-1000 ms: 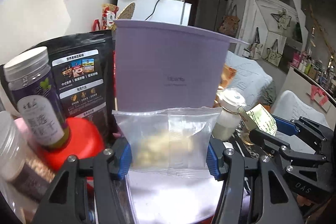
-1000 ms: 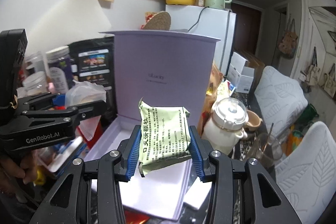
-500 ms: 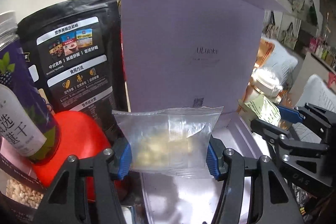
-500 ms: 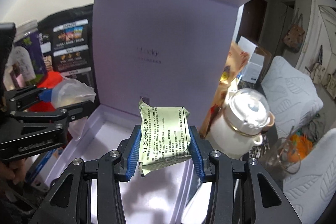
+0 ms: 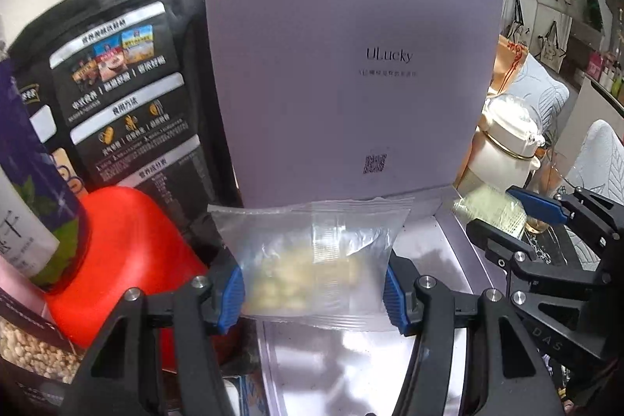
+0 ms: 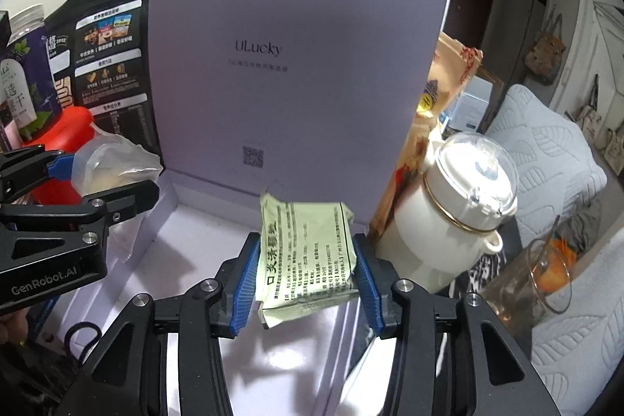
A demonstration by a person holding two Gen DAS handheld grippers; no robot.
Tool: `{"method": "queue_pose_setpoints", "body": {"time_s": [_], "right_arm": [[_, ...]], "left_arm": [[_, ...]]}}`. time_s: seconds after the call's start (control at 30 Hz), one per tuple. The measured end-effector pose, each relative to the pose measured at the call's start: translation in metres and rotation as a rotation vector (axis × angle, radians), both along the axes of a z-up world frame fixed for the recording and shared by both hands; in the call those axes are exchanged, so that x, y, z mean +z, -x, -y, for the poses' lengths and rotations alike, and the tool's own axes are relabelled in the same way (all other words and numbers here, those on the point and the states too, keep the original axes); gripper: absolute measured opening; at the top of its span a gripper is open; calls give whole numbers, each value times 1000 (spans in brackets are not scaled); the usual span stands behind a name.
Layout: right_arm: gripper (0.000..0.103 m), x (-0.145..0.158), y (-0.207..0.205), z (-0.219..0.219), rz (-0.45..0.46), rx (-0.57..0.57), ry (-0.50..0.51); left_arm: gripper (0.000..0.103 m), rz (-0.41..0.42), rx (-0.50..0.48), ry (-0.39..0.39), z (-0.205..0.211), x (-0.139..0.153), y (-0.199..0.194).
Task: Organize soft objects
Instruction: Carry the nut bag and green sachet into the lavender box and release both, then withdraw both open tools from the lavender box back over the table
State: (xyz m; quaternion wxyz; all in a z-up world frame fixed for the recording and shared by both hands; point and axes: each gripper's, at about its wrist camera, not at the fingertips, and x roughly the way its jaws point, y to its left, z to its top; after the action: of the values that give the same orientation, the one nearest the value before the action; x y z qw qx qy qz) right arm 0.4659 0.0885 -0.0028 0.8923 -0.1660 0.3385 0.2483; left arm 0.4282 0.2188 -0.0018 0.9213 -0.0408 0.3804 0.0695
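An open lilac box (image 6: pixel 195 252) stands with its lid (image 5: pixel 351 65) upright behind the tray. My left gripper (image 5: pixel 314 295) is shut on a clear bag of pale pieces (image 5: pixel 312 260), held over the tray's left front edge. My right gripper (image 6: pixel 308 283) holds a pale green printed packet (image 6: pixel 308 252) low over the tray's floor. Its jaws are opening, and the blue pads still touch the packet's sides. In the left wrist view the right gripper (image 5: pixel 518 217) is at the right; in the right wrist view the left gripper (image 6: pixel 97 178) is at the left with its bag.
A black pouch (image 5: pixel 124 84), a red lid (image 5: pixel 128 252) and a purple-labelled jar (image 5: pixel 27 182) crowd the box's left side. A white lidded jug (image 6: pixel 460 221) and a glass cup (image 6: pixel 546 271) stand close on its right. A grey quilted seat lies beyond.
Both grippers have come down and closer to the box with their packets; the lid now fills both views. The right pads stand slightly wider around the green packet.
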Motion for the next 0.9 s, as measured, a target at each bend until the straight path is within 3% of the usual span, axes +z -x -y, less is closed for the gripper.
{"method": "queue_pose_setpoints", "body": {"time_s": [0.17,0.23,0.33,0.6,0.9], "right_arm": [[67,2,3,8,7,-19,-2],[67,4,4,11,14,-25,-1],[68,7,5,17,17,-38,7],[68,22,18,33,29,-62,-6],[68,54,39,46,74,-67,-42]], "left_arm": [[65,-37,-4,28,5,-8,-7],[78,-37,-12,29,10,-9,-7],[88,-25,-9,19,17,-7,-7],[89,-7,-3,17,22,7,2],[89,62,5,-8,28,48,34]]}}
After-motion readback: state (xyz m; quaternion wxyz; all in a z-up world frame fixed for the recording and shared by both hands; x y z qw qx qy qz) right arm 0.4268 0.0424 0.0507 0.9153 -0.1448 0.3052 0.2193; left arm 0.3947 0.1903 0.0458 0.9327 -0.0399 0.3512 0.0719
